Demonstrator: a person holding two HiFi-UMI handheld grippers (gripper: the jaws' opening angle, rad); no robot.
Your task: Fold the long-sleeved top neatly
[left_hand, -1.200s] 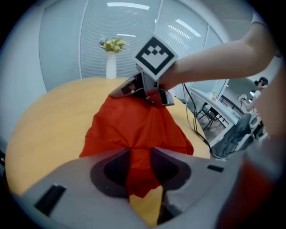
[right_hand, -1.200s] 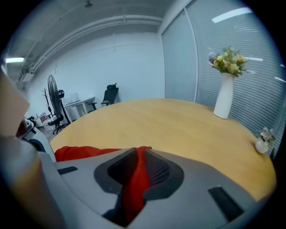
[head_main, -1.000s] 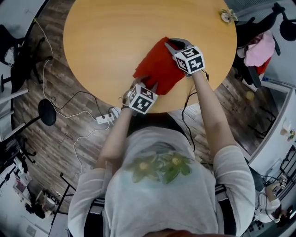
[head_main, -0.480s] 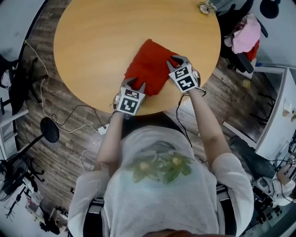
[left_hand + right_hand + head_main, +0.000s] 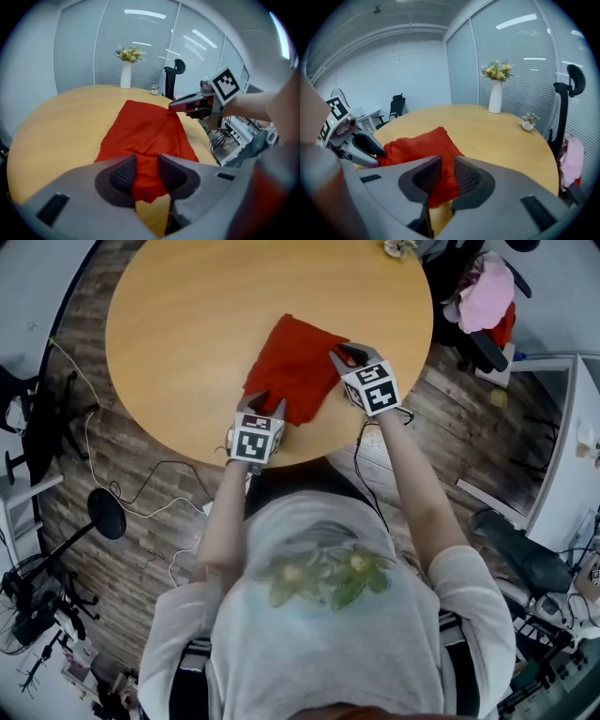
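Note:
The red long-sleeved top lies folded into a small rectangle near the front of the round wooden table. My left gripper sits at the near corner of the top, and the cloth fills the gap between its pads. At the right corner my right gripper has its jaws nearly together, with red cloth between them. From the left gripper view its tips pinch that corner, which rises slightly.
A white vase of flowers and a small potted plant stand at the table's far side. A chair with pink clothes is at the right. Cables and a power strip lie on the wooden floor by the table's edge.
My right gripper has moved along the top's right edge, from the far corner toward the right corner. The left gripper has stayed at the near corner.

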